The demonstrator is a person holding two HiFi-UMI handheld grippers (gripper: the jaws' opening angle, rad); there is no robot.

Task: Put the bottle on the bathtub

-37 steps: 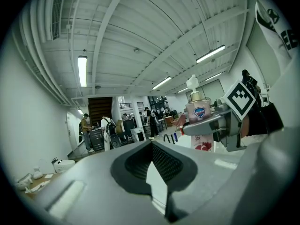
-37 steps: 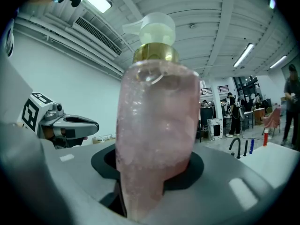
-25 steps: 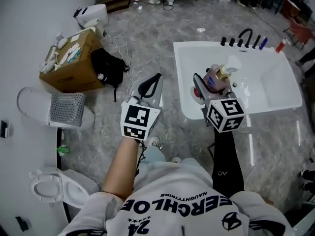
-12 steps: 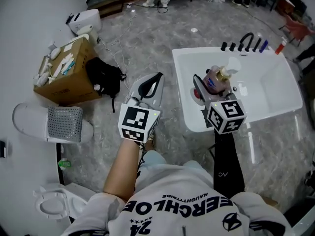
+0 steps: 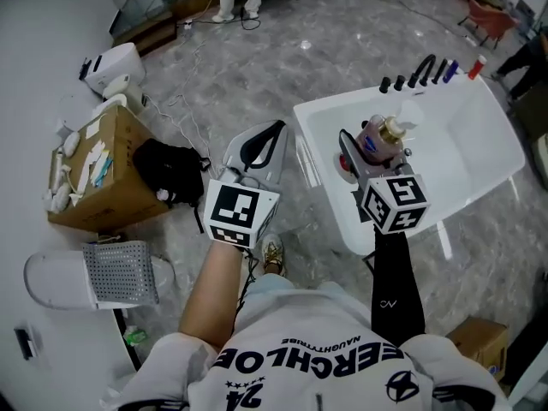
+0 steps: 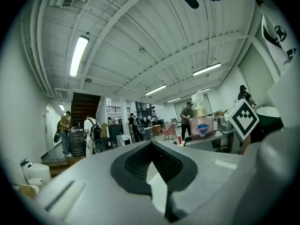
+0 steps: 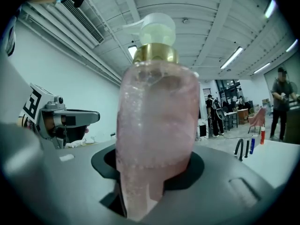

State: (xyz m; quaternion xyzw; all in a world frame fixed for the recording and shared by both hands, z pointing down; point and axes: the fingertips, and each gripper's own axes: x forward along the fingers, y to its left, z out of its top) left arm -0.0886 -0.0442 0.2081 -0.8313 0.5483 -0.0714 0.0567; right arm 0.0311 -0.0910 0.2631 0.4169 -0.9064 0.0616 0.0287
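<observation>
Right gripper view is filled by the bottle (image 7: 157,121), a translucent pink pump bottle with a faintly pebbled skin, a gold collar and a white pump head. The right gripper (image 5: 358,163) pinches its lower body between grey moulded jaws with black pads. The bottle's base is cut off by the bottom edge of that view, and most of the pads are hidden behind the bottle.

In the head view the bottle stands upright in this grip, over the near left end of the bathtub (image 5: 462,144) and clear of it. The far jaw is covered there by the bottle and by the marker cube (image 5: 394,202) on the gripper.

The left gripper (image 6: 152,146) holds nothing. Its jaws seem to be pressed together at the tips, though the wide lens bends the dark pad recess into a V and the seam is hard to read. It hangs over the floor (image 5: 257,67) just left of the tub.

The bathtub is smooth glossy white with rounded corners. Black curved fittings (image 5: 419,71) stand along its far rim, with a small blue thing and a small red thing beside them, too small to identify. The floor is grey and veined like marble. Further left sit an open cardboard box (image 5: 94,174), a black bag (image 5: 171,174) and a grey perforated basket (image 5: 120,272).
</observation>
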